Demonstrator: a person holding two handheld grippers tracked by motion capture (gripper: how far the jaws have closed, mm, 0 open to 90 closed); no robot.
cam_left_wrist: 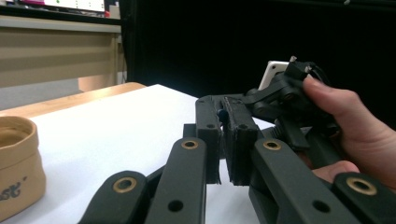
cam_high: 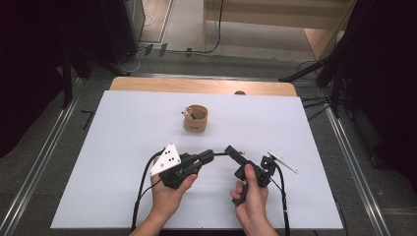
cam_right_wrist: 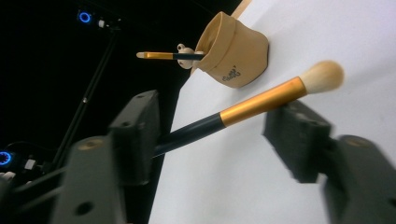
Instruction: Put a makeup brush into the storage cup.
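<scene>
The left tool [cam_high: 206, 157] is clamped on the handle end of a makeup brush [cam_right_wrist: 261, 102] while the right tool [cam_right_wrist: 210, 135] straddles it half open, seemingly for a handover toward the tan pouch [cam_high: 195, 118] across the bench [cam_high: 123, 147].

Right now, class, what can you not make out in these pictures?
- Right gripper view: the makeup brush handle's end, hidden behind one of the fingers.
- Right gripper view: the lower part of the second brush, hidden inside the fabric pouch.
- Left gripper view: the fabric pouch's print, cut off by the left edge.
- High view: the fabric pouch's contents, too small.
</scene>
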